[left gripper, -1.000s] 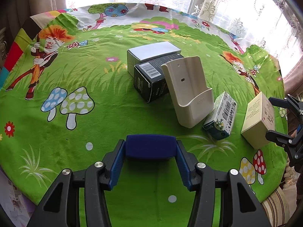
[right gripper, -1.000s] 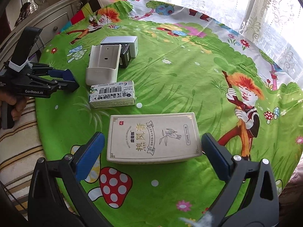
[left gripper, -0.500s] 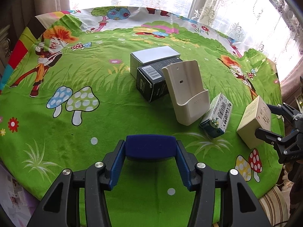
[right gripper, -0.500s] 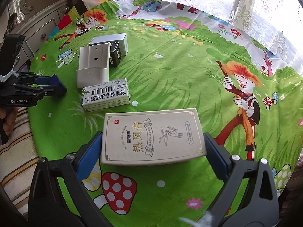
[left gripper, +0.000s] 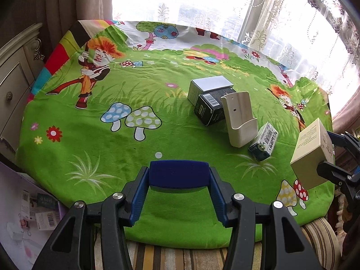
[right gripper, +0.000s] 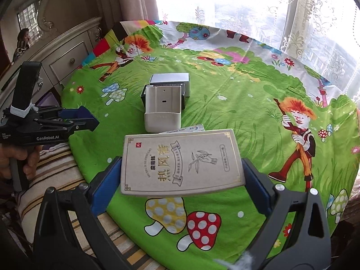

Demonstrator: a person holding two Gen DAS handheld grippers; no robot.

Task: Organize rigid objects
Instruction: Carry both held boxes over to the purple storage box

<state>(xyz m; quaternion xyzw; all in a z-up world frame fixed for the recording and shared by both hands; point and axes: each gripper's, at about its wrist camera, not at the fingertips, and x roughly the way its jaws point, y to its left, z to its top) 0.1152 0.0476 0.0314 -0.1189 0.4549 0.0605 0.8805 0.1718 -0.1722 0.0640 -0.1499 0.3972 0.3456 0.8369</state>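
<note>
A round counter (left gripper: 67,157) under a bright green cartoon cloth stands before lace-curtained windows, with a pale carved dresser (right gripper: 67,56) at the upper left of the right wrist view. Right of centre in the left wrist view a grey box (left gripper: 208,85), a black box (left gripper: 209,108) and a beige plastic holder (left gripper: 239,121) sit bunched together, and a small teal-ended carton (left gripper: 263,144) lies just beside the holder's lower right. The right claw (right gripper: 183,177) grips a cream box with gold Chinese lettering (right gripper: 182,159) by its two short ends, lifted clear of the cloth. The left claw (left gripper: 178,187) is clamped on a dark blue block (left gripper: 178,173) at lower centre.
</note>
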